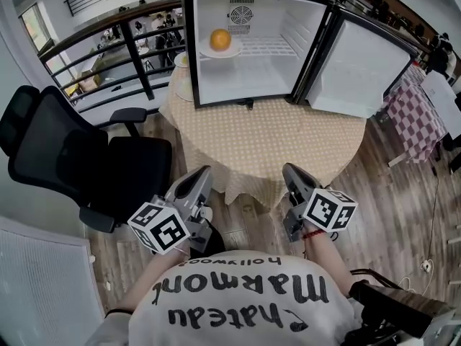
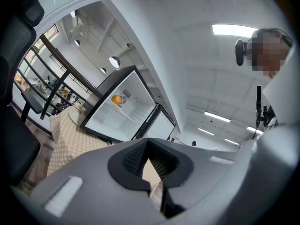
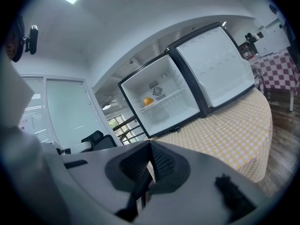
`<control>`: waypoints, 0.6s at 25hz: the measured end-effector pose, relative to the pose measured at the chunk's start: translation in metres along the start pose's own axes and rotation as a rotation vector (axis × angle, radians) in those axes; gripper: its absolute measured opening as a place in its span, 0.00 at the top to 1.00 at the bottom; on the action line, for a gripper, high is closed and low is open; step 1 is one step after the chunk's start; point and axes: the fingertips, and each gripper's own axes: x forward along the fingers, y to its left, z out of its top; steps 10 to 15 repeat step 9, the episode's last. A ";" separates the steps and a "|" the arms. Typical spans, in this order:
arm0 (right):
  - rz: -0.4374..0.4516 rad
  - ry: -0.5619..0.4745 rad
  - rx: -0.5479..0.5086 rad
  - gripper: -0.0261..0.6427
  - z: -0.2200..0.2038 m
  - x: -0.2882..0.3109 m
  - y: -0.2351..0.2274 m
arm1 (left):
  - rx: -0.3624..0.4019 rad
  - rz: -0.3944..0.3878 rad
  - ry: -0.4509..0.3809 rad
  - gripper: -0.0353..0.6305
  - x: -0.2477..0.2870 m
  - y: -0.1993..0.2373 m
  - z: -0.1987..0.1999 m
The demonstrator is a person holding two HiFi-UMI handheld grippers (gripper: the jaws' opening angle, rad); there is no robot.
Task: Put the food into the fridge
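A small black fridge (image 1: 245, 81) stands on the round table (image 1: 274, 146) with its door (image 1: 360, 63) swung wide to the right. Inside, an orange (image 1: 220, 40) lies on a white plate (image 1: 204, 52) on the wire shelf. Both grippers hang low in front of the table's near edge, close to the person's body. The left gripper (image 1: 204, 173) is shut with nothing in it, and so is the right gripper (image 1: 289, 170). From the left gripper (image 2: 148, 146) the orange (image 2: 116, 99) shows far ahead. From the right gripper (image 3: 151, 146) the orange (image 3: 148, 101) and open door (image 3: 215, 69) show.
A black office chair (image 1: 72, 157) stands left of the table, near the left gripper. A white plate (image 1: 184, 85) and a cup (image 1: 181, 60) sit on the table left of the fridge. A checkered table (image 1: 414, 107) stands at the right, a railing (image 1: 137, 49) behind.
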 end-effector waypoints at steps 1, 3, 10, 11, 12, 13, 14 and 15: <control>0.000 -0.003 -0.006 0.94 0.002 0.000 0.000 | 0.005 -0.007 -0.004 0.94 0.001 -0.001 0.001; -0.001 -0.009 -0.019 0.94 0.007 -0.001 0.001 | 0.011 -0.016 -0.011 0.94 0.003 -0.004 0.004; -0.006 -0.015 -0.021 0.94 0.013 -0.002 0.002 | 0.021 -0.028 -0.001 0.94 0.006 -0.009 0.009; -0.006 -0.015 -0.021 0.94 0.013 -0.002 0.002 | 0.021 -0.028 -0.001 0.94 0.006 -0.009 0.009; -0.006 -0.015 -0.021 0.94 0.013 -0.002 0.002 | 0.021 -0.028 -0.001 0.94 0.006 -0.009 0.009; -0.006 -0.015 -0.021 0.94 0.013 -0.002 0.002 | 0.021 -0.028 -0.001 0.94 0.006 -0.009 0.009; -0.006 -0.015 -0.021 0.94 0.013 -0.002 0.002 | 0.021 -0.028 -0.001 0.94 0.006 -0.009 0.009; -0.006 -0.015 -0.021 0.94 0.013 -0.002 0.002 | 0.021 -0.028 -0.001 0.94 0.006 -0.009 0.009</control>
